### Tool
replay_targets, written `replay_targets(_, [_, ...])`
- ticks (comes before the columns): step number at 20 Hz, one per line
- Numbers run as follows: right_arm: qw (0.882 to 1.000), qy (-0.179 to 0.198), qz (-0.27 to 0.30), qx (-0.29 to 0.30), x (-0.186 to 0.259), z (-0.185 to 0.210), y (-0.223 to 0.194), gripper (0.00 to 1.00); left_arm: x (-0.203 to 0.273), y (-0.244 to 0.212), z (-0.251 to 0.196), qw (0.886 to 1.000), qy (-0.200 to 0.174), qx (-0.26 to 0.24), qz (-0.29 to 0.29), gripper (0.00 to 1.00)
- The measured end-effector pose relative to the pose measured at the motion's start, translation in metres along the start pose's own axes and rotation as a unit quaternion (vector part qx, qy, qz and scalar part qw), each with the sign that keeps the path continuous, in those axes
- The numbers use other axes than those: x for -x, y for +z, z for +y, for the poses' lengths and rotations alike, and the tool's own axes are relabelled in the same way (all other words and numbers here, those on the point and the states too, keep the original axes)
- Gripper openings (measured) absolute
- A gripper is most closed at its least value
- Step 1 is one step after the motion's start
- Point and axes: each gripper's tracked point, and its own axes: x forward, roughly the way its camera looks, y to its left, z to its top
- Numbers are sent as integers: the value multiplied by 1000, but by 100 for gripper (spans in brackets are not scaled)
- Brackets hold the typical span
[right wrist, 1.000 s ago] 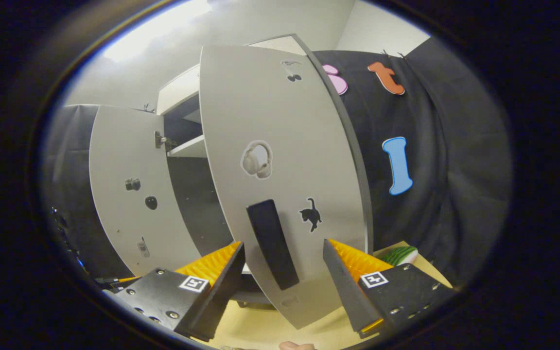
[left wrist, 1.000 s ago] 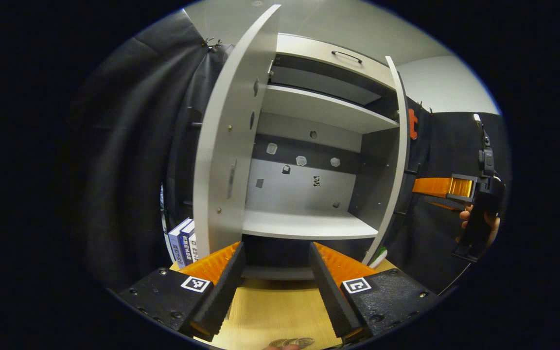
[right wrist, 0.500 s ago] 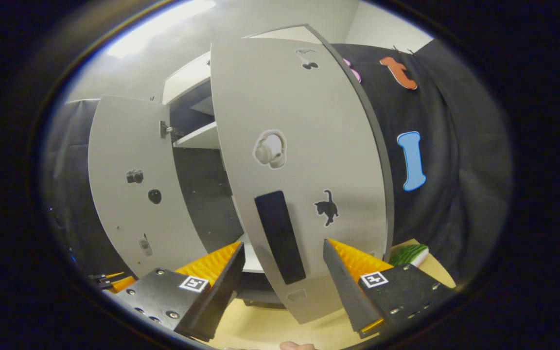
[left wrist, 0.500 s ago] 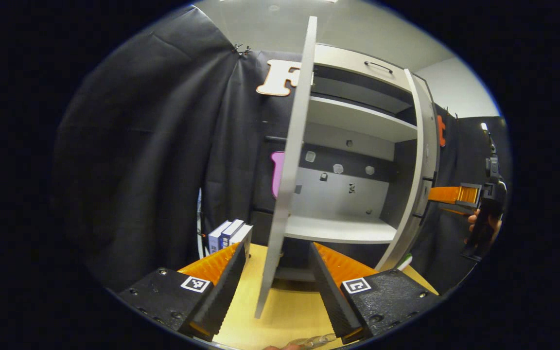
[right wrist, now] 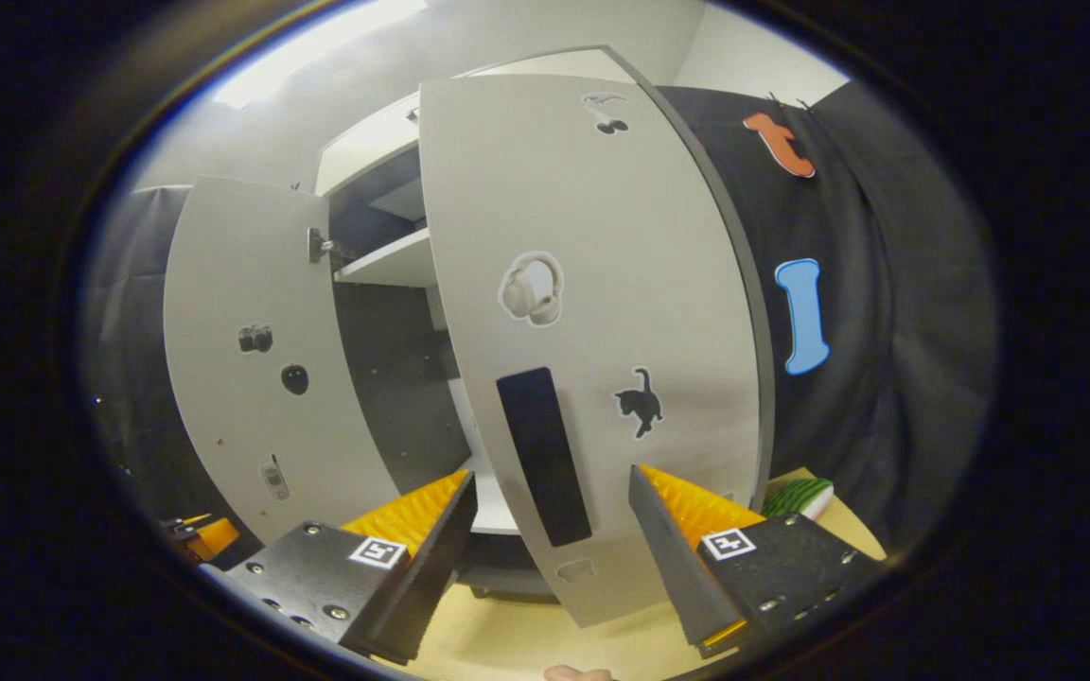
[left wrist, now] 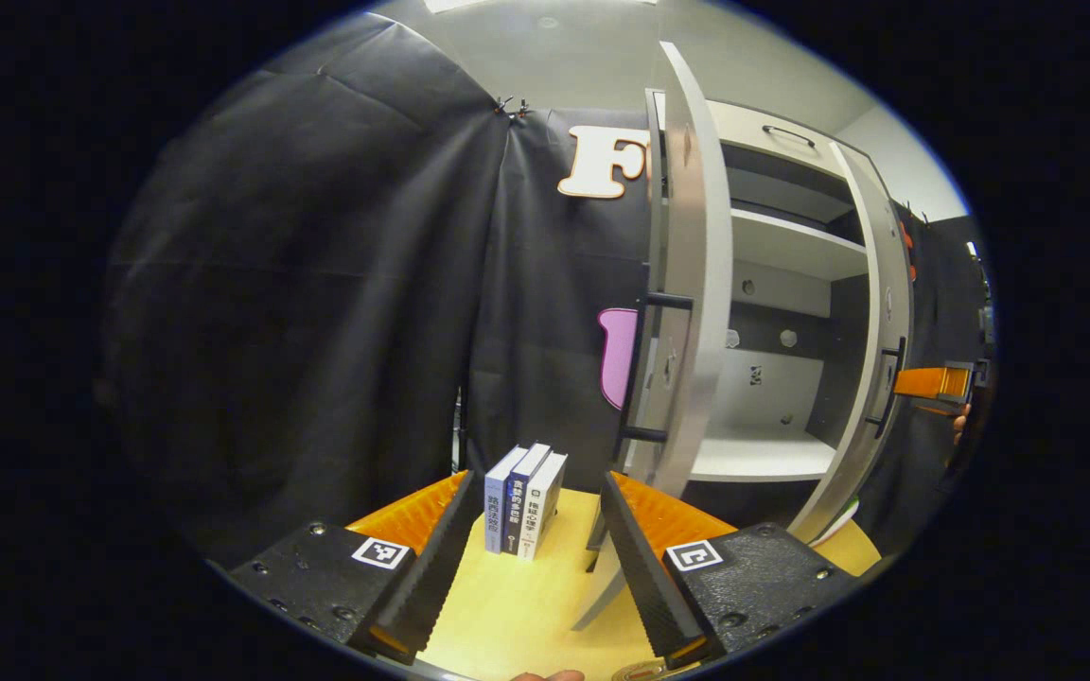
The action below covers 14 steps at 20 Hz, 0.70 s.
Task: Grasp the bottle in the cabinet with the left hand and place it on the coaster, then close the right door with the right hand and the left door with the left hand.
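Your right claw (right wrist: 550, 558) wide open, empty, just before right door (right wrist: 592, 331), black handle (right wrist: 543, 454) between fingers. Left claw (left wrist: 531, 558) open, empty over desk (left wrist: 517, 615). Bottle's place: cannot tell. Door-closing step; push right door shut.

Book spines (left wrist: 518, 499) printed, characters too small to read; no other legible text

Cabinet doors (right wrist: 592, 284) look like smooth matt grey laminate, shelves (left wrist: 772, 454) same stuff. Handle (right wrist: 543, 454) is matt black, plastic-looking. Bench (left wrist: 526, 605) is pale wood-look, slight sheen. Booth wall (left wrist: 318, 284) is matt black cloth, creased. Books (left wrist: 521, 511) have glossy paper covers.
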Motion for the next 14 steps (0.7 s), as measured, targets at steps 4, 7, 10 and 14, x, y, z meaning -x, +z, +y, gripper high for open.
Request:
replay_targets(4, [1000,-6,3,8,3,-2,-5,98,-13,9,0,1000,-6,3,-9,84])
replay_targets(7, [1000,-13,6,11,4,-5,-9,98,-21,7,-11,1000,-24,4,-7,84])
replay_targets(10, [1000,-19,6,13,8,-8,-11,98,-25,3,-22,999,-40,-9,3,84])
replay_targets(14, [999,-27,3,16,10,-15,-11,98,-30,-2,-32,998,-54,-38,10,84])
